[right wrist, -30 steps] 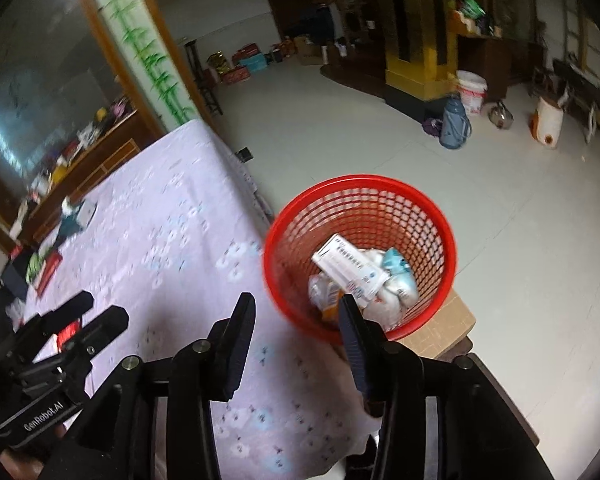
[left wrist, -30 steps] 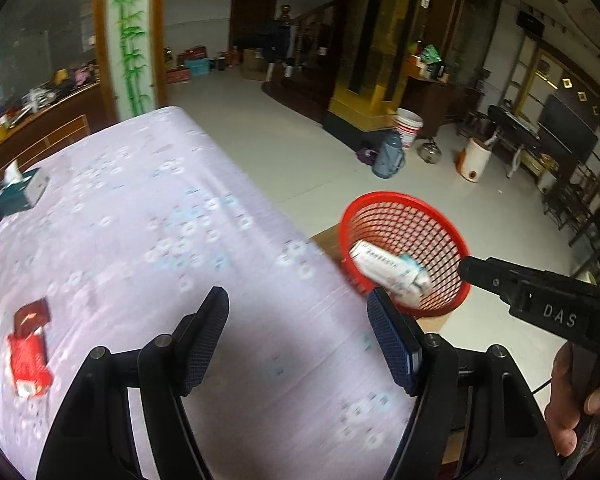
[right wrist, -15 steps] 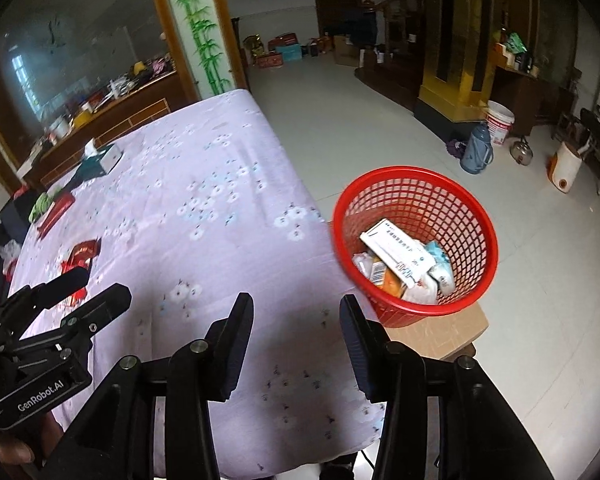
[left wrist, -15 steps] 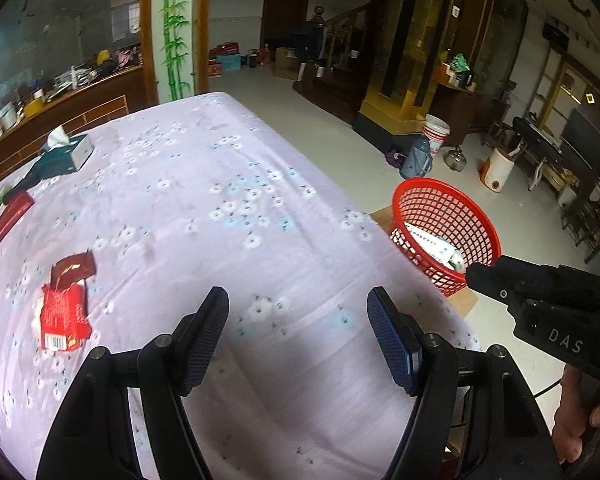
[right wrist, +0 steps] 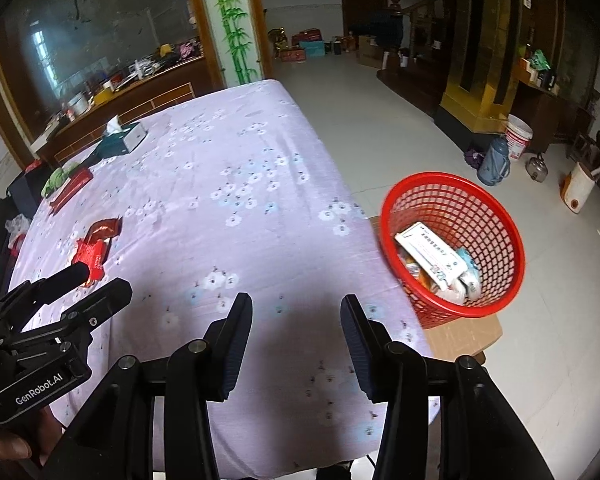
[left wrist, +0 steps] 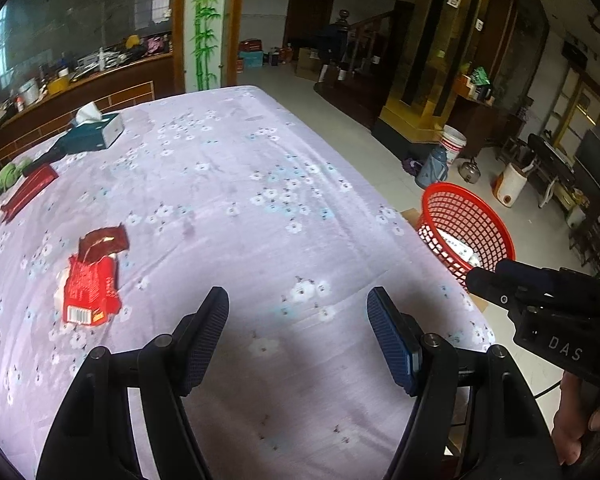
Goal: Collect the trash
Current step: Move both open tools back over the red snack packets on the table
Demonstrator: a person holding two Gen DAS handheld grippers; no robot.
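The table (left wrist: 260, 200), under a lilac flowered cloth, filled most of both views and served as the landmark for everything else. Off its right-hand edge, lower than the tabletop and on a small cardboard-coloured stand, sat the red mesh basket (right wrist: 454, 240), already holding a white printed box and a few other packets that were hard to tell apart through the mesh. On the table's left part lay the remaining trash: a red wrapper (left wrist: 90, 286) with a barcode, and touching its far end a torn dark-red foil packet (left wrist: 104, 240). Toward the table's far-left corner stood a tissue box (left wrist: 96, 132), with a flat red pack (left wrist: 30, 190) and something green nearer the left edge; whether those counted as trash was not clear. The left gripper (left wrist: 298, 328) hovered over the table's near part with its fingers spread wide and nothing between them; the right gripper (right wrist: 296, 336) hovered likewise, fingers apart and empty, nearer the basket side. The step in hand looked like the turn from the basket toward the next piece. The next move probably called for the left gripper to swing to the red wrapper, straddle its thin edge and pinch it flat off the cloth. The table's left rim was cut off by the lens.
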